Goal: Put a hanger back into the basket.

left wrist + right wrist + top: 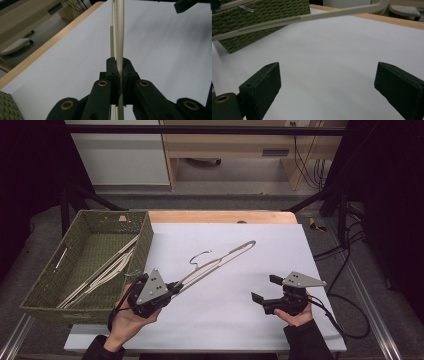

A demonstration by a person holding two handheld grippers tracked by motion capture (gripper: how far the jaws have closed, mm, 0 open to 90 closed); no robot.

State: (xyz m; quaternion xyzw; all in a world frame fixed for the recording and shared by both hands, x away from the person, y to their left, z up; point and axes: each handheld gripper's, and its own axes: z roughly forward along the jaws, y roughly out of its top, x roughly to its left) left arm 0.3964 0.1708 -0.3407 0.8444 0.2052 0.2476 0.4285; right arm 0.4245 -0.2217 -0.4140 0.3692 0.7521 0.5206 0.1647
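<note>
A cream clothes hanger (220, 260) with a metal hook (200, 256) is held slanted above the white table sheet (240, 320). My left gripper (176, 286) is shut on one end of it. In the left gripper view the hanger's bar (120, 37) runs upward out of the closed jaws, near my left gripper (119, 75). My right gripper (265, 288) is open over the sheet at the right, with nothing between its jaws. In the right gripper view, my right gripper (327, 85) faces the hanger (312, 17), which crosses the top of the frame.
A green woven basket (145, 240) stands at the left edge of the table with more cream hangers (100, 275) lying in it; it shows also in the right gripper view as the basket (274, 12). A wooden table edge (220, 216) runs along the far side.
</note>
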